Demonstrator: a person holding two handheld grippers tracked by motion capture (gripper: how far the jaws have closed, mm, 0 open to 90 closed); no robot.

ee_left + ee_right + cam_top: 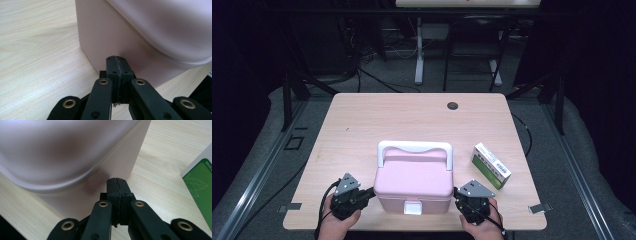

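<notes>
High view, lower centre: pink box (413,177) with white handle (414,147) between left gripper (371,192) and right gripper (457,193). Gripper views: both jaw pairs pressed together, empty, tips against box walls; green carton (200,188) at right edge.

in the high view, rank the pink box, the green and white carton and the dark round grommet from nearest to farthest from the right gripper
1. The pink plastic box with a white handle, right beside the right gripper, at the tips of its shut jaws.
2. The green and white cardboard carton, up and to the right of it.
3. The dark round grommet, near the table's far edge.
</notes>
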